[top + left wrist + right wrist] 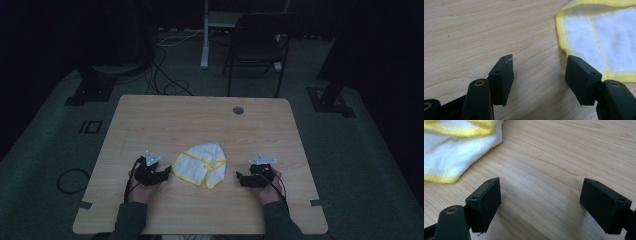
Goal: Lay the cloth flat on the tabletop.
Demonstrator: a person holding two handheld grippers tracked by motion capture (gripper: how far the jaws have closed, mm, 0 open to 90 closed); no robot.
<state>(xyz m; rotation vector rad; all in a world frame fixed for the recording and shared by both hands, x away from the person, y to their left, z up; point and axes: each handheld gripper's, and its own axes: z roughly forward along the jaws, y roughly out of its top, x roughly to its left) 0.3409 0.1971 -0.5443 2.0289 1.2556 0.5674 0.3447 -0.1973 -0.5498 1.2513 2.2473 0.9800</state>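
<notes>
Both tongs — left and right — rest wide open and empty on the tabletop, flanking the crumpled yellow-edged cloth lying between them near the front — likely poised to grasp its edges.

No readable text, labels, brands or numbers on any surface in view.

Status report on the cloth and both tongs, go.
Left tongs open, empty, beside the cloth. Right tongs open, empty, a little off its other side. Cloth crumpled on the table, untouched. Nothing in the way.
</notes>
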